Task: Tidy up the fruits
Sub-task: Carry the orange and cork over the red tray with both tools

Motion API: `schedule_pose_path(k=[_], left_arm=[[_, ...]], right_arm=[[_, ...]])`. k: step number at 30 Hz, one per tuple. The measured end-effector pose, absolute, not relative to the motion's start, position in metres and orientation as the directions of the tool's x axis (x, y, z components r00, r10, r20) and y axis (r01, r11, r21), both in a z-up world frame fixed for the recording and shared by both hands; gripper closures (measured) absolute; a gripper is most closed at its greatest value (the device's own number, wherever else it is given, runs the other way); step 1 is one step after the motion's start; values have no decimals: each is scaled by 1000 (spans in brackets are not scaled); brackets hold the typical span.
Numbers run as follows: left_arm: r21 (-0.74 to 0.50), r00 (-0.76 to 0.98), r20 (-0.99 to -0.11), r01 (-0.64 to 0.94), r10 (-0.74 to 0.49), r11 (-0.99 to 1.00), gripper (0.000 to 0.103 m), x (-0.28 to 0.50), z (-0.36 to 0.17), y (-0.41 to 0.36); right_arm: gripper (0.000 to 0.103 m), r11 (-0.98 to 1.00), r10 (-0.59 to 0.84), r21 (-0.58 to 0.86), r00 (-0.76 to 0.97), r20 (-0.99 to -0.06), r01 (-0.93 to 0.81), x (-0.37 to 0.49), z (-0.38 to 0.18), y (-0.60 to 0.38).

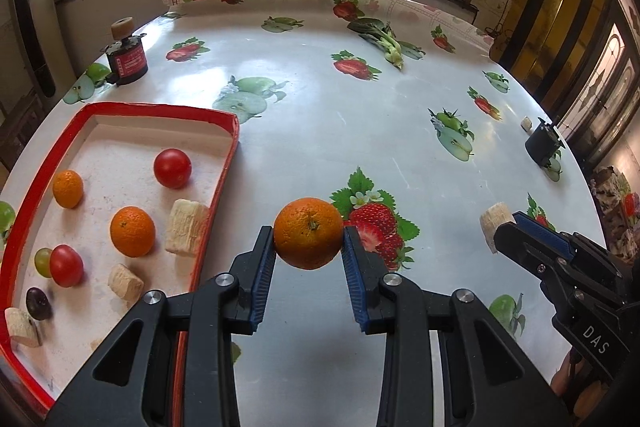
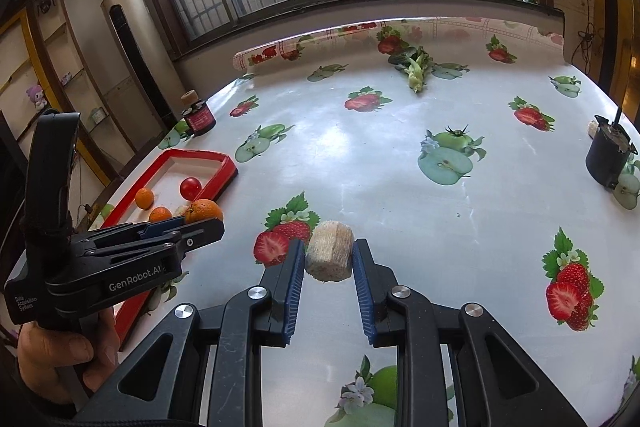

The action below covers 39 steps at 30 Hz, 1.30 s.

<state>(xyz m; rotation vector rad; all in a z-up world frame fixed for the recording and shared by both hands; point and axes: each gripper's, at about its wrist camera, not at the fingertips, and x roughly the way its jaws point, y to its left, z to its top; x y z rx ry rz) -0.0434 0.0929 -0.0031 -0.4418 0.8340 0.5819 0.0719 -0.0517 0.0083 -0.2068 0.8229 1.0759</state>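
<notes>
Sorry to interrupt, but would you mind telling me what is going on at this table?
A person is sorting fruit with two handheld grippers. The left gripper holds an orange just beside the red tray, which already has oranges and tomatoes in it. The right gripper holds a pale cut chunk above the tablecloth.

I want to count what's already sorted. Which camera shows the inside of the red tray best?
The left wrist view: the red tray lies close, its whole floor and fruit visible. In the right wrist view the tray is far and small, and the left tongs hide its near part.
</notes>
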Motion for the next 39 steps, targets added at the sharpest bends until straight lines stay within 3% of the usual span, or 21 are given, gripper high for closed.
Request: schedule_pose_path(k=[21, 39], left_arm=[[-78, 491, -748, -734, 447, 675, 72, -112, 10, 126], [-120, 464, -752, -795, 468, 595, 72, -170, 10, 160]], right_arm=[[78, 385, 720, 202, 156, -676, -901, 28, 18, -6], [78, 306, 723, 196, 94, -684, -932, 1, 17, 37]])
